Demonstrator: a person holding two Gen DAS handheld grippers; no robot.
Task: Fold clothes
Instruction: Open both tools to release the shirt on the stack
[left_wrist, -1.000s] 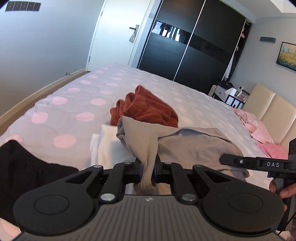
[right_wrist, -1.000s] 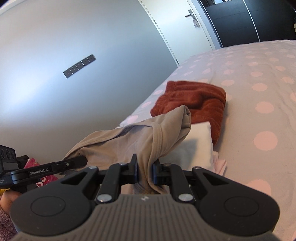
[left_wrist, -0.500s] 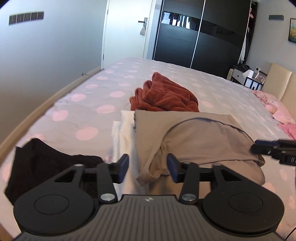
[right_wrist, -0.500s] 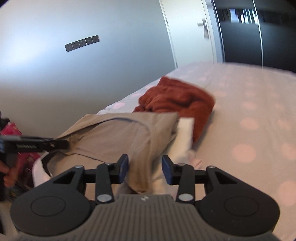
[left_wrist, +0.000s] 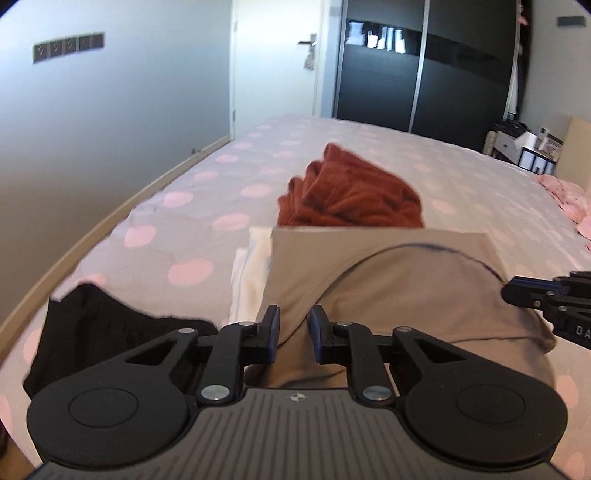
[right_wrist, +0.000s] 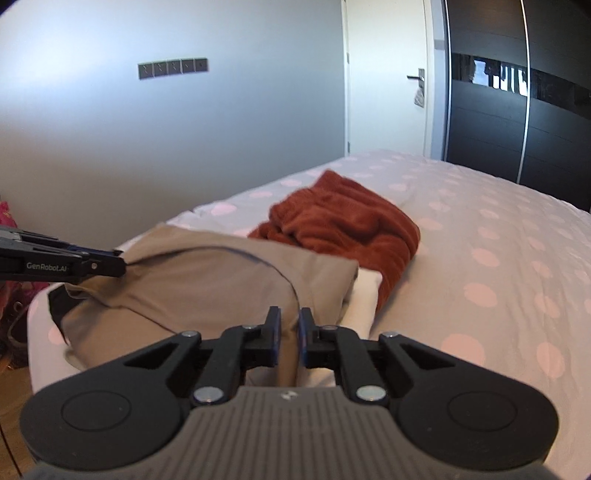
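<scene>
Nearest, left gripper (left_wrist: 292, 334) and right gripper (right_wrist: 288, 336) both parted, with beige cloth showing in each gap but no clamp on it. Just beyond, beige top (left_wrist: 399, 280) spread flat with a straight far edge over a white folded piece (left_wrist: 251, 280) on the dotted bed (left_wrist: 461, 177), black garment (left_wrist: 92, 325) loose to the left. Farther off, rust sweater (left_wrist: 351, 201) bunched and unfolded, so probably folding left to do.

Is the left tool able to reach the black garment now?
Probably yes. The black garment lies uncovered on the bed just left of the left tool, whose jaws are open and empty; nothing lies between them.
</scene>
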